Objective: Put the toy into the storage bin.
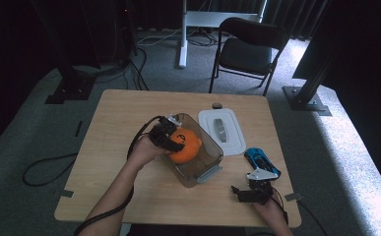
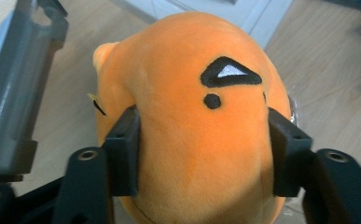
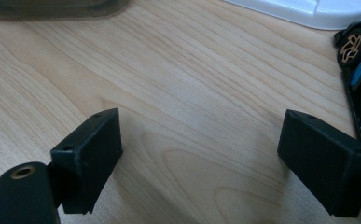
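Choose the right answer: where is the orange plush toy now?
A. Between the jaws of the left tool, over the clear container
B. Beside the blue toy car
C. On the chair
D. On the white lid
A: the orange plush toy sits between the jaws of the left tool, over the clear container.

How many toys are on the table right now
2: an orange plush toy in the clear bin mid-table, between the left gripper's jaws, and a blue toy car near the right gripper. None seem hidden.
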{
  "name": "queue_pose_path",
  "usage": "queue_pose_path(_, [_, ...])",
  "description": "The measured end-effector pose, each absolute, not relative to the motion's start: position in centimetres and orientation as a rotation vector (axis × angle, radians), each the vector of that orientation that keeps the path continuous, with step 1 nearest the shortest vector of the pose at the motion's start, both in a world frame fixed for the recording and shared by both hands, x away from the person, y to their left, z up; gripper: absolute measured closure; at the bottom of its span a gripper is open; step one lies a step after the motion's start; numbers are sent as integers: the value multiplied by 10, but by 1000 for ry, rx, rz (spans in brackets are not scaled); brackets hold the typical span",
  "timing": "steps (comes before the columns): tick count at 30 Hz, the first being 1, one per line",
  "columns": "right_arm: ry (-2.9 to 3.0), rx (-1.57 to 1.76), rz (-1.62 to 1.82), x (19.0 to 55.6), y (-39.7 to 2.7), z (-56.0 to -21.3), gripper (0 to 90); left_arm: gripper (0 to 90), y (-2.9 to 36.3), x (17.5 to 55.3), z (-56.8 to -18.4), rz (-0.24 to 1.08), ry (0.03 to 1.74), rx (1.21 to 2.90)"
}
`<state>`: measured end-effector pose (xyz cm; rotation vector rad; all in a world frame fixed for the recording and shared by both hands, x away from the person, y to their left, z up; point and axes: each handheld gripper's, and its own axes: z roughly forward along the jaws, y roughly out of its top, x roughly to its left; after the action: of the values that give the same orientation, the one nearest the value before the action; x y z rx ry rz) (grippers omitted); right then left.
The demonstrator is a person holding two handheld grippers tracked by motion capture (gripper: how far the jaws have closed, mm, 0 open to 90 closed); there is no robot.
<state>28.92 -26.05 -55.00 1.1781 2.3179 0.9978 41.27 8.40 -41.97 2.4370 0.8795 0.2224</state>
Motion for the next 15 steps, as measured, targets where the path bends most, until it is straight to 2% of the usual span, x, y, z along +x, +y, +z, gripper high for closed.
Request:
queue_pose_path(4, [2318, 1178, 998, 289, -260, -550, 128, 335, 82, 414, -420, 208, 888, 2451])
queue_pose_path(11, [2318, 1179, 998, 289, -260, -550, 128, 197, 82, 414, -422, 174, 878, 2435])
queue_pose_path(15, [2318, 1180, 997, 289, -260, -550, 128, 161, 84, 414, -422, 177, 888, 2426])
